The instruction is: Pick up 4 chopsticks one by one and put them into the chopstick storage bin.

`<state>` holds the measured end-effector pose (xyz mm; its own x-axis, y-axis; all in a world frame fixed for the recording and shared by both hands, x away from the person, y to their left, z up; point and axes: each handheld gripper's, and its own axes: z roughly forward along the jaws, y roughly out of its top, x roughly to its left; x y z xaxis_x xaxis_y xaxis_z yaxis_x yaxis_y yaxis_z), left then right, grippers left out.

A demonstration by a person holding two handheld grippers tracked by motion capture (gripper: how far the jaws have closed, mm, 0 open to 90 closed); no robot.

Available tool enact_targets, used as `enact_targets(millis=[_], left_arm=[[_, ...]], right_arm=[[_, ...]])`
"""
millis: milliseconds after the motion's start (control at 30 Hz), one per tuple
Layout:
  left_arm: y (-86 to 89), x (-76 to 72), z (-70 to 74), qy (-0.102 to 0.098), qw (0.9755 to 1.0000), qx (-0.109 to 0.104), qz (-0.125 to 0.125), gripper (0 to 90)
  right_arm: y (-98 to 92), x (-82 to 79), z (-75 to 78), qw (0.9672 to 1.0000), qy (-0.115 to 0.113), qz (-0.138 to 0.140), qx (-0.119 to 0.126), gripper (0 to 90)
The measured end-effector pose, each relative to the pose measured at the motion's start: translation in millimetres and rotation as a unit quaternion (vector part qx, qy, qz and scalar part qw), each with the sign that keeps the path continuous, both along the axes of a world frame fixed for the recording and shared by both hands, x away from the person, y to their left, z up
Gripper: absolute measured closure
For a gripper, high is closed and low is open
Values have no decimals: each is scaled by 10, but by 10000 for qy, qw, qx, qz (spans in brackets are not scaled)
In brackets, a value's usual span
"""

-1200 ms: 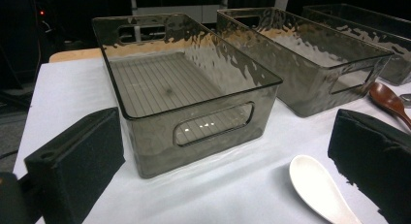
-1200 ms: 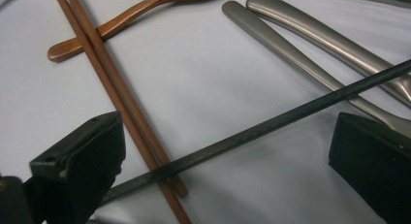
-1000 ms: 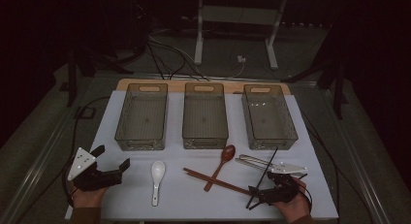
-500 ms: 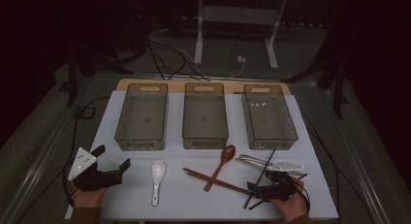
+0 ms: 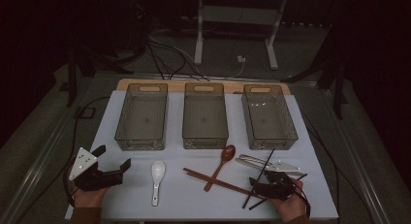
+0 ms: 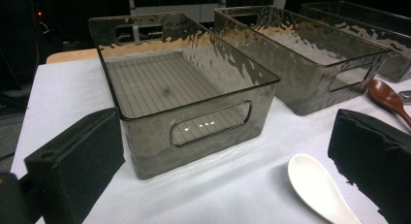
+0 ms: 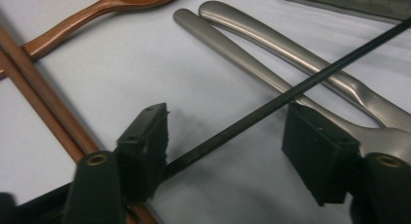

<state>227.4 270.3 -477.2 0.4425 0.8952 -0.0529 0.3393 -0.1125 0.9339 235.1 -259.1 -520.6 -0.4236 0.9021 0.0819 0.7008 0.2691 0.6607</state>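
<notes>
Jaws of the right gripper [image 7: 228, 151] stand apart, having just been closing, with a black chopstick [image 7: 286, 98] running slantwise between them; whether either pad touches it I cannot tell. Just beyond the chopstick lie two steel utensil handles [image 7: 271, 40], and past it to the left brown chopsticks [image 7: 43, 103] and a wooden spoon [image 7: 97, 10]. The left gripper [image 5: 109, 170], well apart from the chopstick, is open and empty.

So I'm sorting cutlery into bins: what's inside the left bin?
The left bin holds nothing: only its ribbed floor shows through the clear walls. No part of its inside is covered.
</notes>
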Motion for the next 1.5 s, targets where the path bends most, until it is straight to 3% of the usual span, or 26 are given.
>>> enact_targets(millis=[467,1133,1500], left_arm=[[-3,1,-2,5,10000,13,-6,6],[3,2,-2,5,10000,23,2,5],[-4,3,-1,-7,10000,11,6,6]], right_arm=[[69,-82,27,9998,34,102,-186,481],[142,-145,42,9991,84,395,-137,601],[148,-98,34,9987,60,499,-90,635]])
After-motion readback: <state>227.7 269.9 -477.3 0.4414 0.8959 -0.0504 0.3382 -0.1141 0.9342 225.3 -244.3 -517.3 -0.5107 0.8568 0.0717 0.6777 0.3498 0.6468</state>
